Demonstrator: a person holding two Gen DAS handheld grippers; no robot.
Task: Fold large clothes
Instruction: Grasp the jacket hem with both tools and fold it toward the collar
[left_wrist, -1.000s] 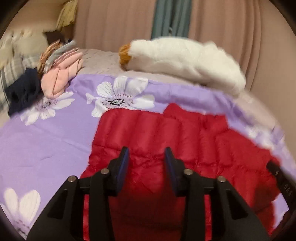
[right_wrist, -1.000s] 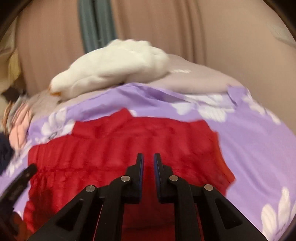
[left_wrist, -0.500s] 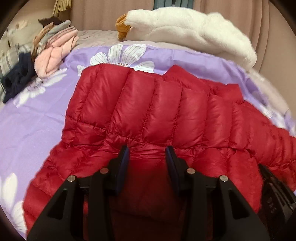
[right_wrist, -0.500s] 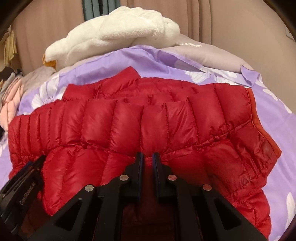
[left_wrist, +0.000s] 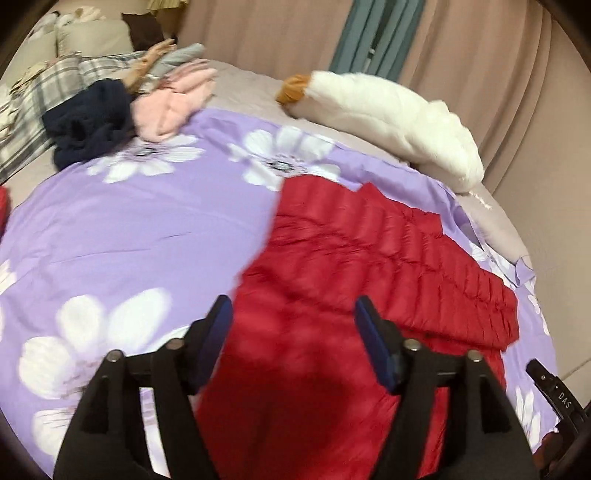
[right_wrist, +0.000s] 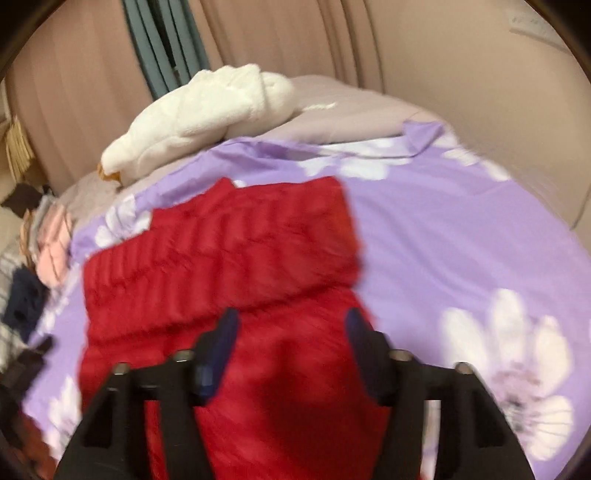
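Red quilted jacket lies folded on the lilac floral bedspread, below and beyond the left gripper, fingers just spread wide, gripping nothing; long axis runs away, right. Right view: jacket beneath the right gripper, likewise just opened, empty; jacket blurred.

A home bedroom is showing here: a bed is taking up most of both views, wearing a purple bedspread printed with big white flowers. A white plush toy is lying along the bed's far edge, and a heap of clothes is sitting at one corner beside a plaid blanket. Pinkish curtains are hanging behind the bed, closing off the background.
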